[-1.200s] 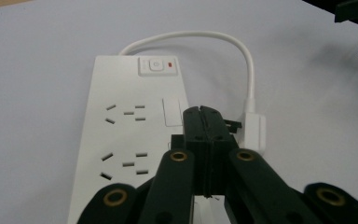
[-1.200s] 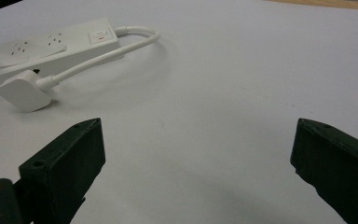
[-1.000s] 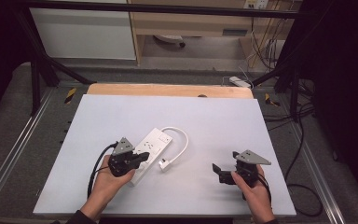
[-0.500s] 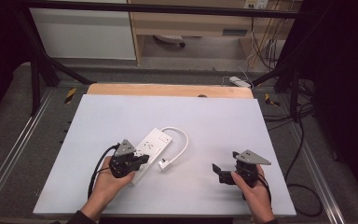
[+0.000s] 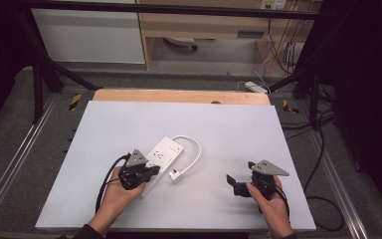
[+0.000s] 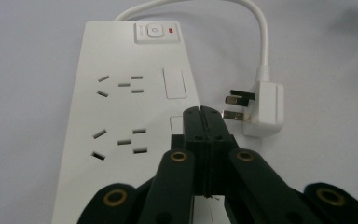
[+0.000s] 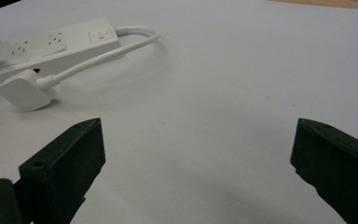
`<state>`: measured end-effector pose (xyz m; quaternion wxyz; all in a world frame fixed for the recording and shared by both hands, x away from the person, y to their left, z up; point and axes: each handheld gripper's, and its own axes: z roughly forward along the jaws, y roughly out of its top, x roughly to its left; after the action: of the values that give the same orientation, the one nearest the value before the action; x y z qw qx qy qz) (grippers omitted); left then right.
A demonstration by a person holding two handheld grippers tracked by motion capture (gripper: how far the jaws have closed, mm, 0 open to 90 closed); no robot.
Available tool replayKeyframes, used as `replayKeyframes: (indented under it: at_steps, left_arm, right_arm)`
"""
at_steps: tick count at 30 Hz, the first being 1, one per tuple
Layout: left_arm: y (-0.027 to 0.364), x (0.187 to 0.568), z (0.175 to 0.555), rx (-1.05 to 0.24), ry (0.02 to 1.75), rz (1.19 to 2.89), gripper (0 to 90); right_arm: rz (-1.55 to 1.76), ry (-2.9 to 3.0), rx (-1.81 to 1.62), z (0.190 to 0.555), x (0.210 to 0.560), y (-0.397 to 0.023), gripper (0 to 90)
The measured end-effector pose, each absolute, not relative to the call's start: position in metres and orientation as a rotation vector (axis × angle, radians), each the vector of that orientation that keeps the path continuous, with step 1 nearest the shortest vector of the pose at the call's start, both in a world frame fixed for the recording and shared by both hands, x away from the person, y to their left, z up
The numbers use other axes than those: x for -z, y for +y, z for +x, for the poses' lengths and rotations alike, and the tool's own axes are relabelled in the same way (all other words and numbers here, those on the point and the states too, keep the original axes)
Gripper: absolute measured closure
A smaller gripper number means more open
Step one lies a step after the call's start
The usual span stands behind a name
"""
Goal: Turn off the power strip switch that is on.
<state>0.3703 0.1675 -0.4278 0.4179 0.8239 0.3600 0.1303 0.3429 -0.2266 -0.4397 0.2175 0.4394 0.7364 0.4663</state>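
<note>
A white power strip [image 5: 162, 153] lies on the white table [image 5: 229, 129], its short cable [image 5: 195, 149] looping round to a white plug [image 5: 175, 174] beside it. In the left gripper view the strip [image 6: 121, 107] shows its sockets and a switch, and the plug [image 6: 265, 109] lies on its side with its pins toward the strip. My left gripper [image 5: 153, 171] is shut with nothing between its jaws, and its tips [image 6: 204, 116] are over the strip's near end. My right gripper [image 5: 232, 183] stands open over bare table, right of the plug [image 7: 23, 91].
A wooden strip [image 5: 179, 96] runs along the table's far edge. Metal rails [image 5: 20, 149] flank the table. Black cables [image 5: 323, 149] trail on the floor at the right. A white cabinet [image 5: 89, 35] and shelving stand beyond the table.
</note>
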Motion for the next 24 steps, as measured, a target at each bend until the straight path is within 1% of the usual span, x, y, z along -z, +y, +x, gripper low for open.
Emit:
replayKeyframes:
  at_steps: [24]
  left_arm:
    - [0.1664,0.4318,0.3718,-0.355,0.906,2.098,90.0]
  right_arm:
    - [1.212,2.043,-1.289,0.3428,0.4396,-0.2265,3.4]
